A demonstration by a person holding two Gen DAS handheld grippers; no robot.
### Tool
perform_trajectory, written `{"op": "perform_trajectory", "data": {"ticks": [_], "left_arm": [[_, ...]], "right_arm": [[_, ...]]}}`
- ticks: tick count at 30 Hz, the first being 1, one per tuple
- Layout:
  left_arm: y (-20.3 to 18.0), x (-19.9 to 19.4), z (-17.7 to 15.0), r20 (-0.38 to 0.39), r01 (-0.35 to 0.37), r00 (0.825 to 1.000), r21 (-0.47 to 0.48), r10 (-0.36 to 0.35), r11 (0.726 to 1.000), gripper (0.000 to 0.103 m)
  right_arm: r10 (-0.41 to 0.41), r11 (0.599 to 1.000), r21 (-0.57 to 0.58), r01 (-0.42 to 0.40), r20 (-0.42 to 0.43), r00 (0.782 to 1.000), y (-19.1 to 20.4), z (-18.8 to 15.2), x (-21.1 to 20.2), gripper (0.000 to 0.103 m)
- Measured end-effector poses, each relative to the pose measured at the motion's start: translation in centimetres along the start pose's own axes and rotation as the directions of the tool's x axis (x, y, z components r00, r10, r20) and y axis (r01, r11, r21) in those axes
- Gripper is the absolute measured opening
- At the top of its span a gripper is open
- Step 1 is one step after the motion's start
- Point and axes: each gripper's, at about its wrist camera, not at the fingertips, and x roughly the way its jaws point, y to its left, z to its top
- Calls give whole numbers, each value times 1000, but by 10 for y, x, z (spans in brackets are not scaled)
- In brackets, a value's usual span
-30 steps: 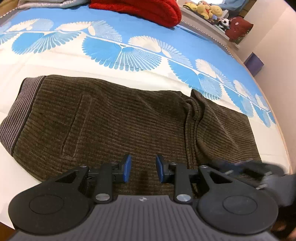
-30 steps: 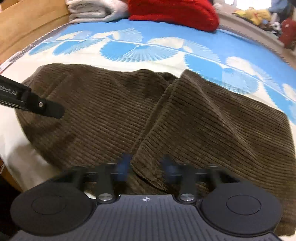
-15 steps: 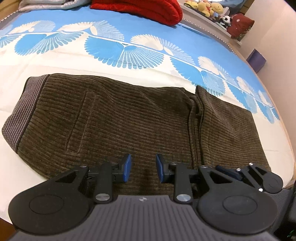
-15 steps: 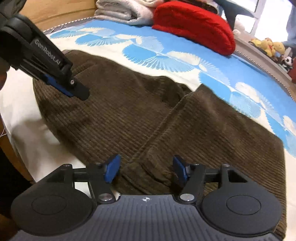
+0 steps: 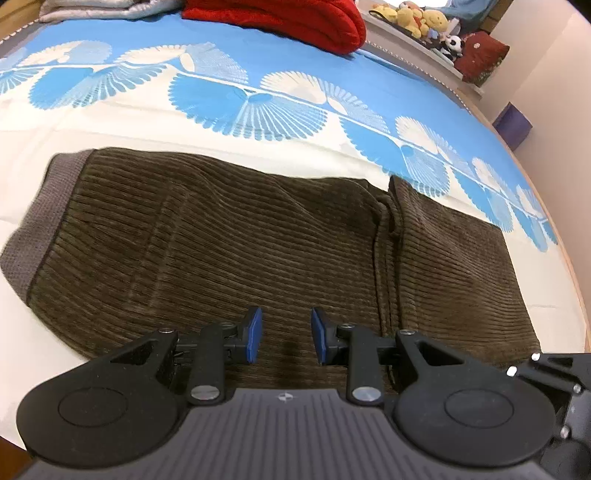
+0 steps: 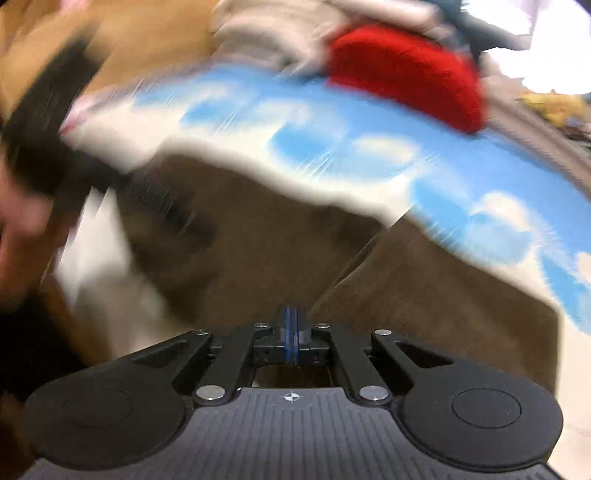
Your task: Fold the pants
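Lying flat across the near part of the bed [image 5: 110,122], the brown corduroy pants [image 5: 229,251] run side to side in the left wrist view: grey ribbed waistband [image 5: 40,214] at the left end, folded leg section at the right, with a bunched vertical crease [image 5: 388,236] where the layers overlap.

Left tool [image 5: 285,334]: jaws part-way open, blue pads [image 5: 254,334] clear of each other, nothing between them. It hovers above the near edge of the pants; can't tell whether the tips touch the cloth.

Right tool [image 6: 291,338]: blue pads pressed flat together, closed on nothing I can see. No fabric visible in the pinch. That view is heavily motion-blurred, so finer detail is lost. Its tip sits over the near edge of the pants, near the seam where the two layers meet. In the left view only part of its black frame [image 5: 554,384] shows at the lower right corner.

Bedsheet is white near us, blue with white fan patterns further back. Red blanket [image 5: 288,18] and grey folded cloth [image 5: 92,9] lie at the far end, well apart from the pants. Plush toys [image 5: 417,18] sit on a ledge beyond the bed.
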Motion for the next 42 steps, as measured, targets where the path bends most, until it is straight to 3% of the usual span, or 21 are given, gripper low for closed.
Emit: {"op": "perform_trajectory", "data": {"ticks": [1, 4, 5, 6, 9, 11, 13, 14, 17, 19, 26, 28, 30, 33, 37, 39, 40, 41, 42], "left_arm": [[-2, 1, -1, -5, 8, 1000, 1, -8, 1000, 32], [-16, 5, -2, -5, 37, 999, 33, -37, 999, 32], [-22, 6, -3, -1, 49, 999, 49, -49, 998, 32], [-30, 8, -3, 2, 64, 998, 66, -64, 996, 32], [-53, 16, -5, -2, 118, 993, 113, -119, 987, 32], [-71, 23, -8, -13, 149, 989, 156, -149, 976, 32], [-91, 31, -13, -28, 172, 985, 211, -170, 962, 32], [-98, 36, -16, -39, 181, 984, 231, -177, 956, 32], [-114, 64, -30, -152, 123, 985, 299, -80, 946, 35], [-115, 71, -34, -158, 119, 985, 290, -75, 950, 37], [-112, 70, -29, -167, 124, 982, 249, -84, 960, 37], [-113, 70, -30, -162, 121, 984, 260, -80, 958, 38], [-113, 69, -32, -155, 123, 984, 259, -84, 958, 38], [-112, 58, -28, -121, 136, 987, 233, -110, 963, 37], [-112, 41, -25, -76, 186, 982, 232, -173, 955, 37], [-111, 44, -28, -102, 189, 980, 245, -168, 951, 37], [-111, 52, -31, -141, 162, 982, 265, -128, 951, 39], [-111, 64, -38, -198, 132, 977, 292, -75, 947, 47], [-109, 68, -42, -221, 132, 973, 294, -67, 947, 55]], "right_arm": [[-17, 998, 54, 16, 15, 1000, -8, -4, -3, 3], [8, 964, 263, -37, 112, 994, -46, -9, -27, 22], [7, 956, 289, -44, 128, 992, -57, -10, -35, 41], [-12, 950, 310, -34, 144, 989, -69, -12, -44, 53], [-173, 908, 406, 104, 136, 976, -111, -30, -61, 54], [-302, 807, 544, 228, 49, 952, -141, -55, -63, 59], [-400, 653, 680, 335, -66, 914, -171, -88, -61, 64], [-404, 587, 735, 339, -97, 910, -181, -105, -60, 65], [-297, 443, 853, 276, -151, 943, -207, -144, -48, 66], [-236, 394, 893, 217, -130, 963, -216, -157, -39, 70], [-124, 382, 918, 108, -65, 990, -222, -161, -33, 68], [-143, 411, 902, 134, -81, 986, -218, -159, -36, 62], [-163, 434, 887, 155, -92, 982, -215, -155, -36, 48], [-197, 458, 878, 138, -51, 979, -213, -149, -46, 32], [-267, 519, 848, 108, 41, 963, -207, -135, -65, 29], [-291, 547, 829, 114, 60, 955, -202, -129, -70, 29], [-295, 558, 820, 126, 54, 954, -201, -126, -70, 29], [-295, 564, 813, 144, 35, 955, -199, -125, -67, 29], [-289, 563, 811, 159, 13, 957, -200, -125, -61, 30]]}}
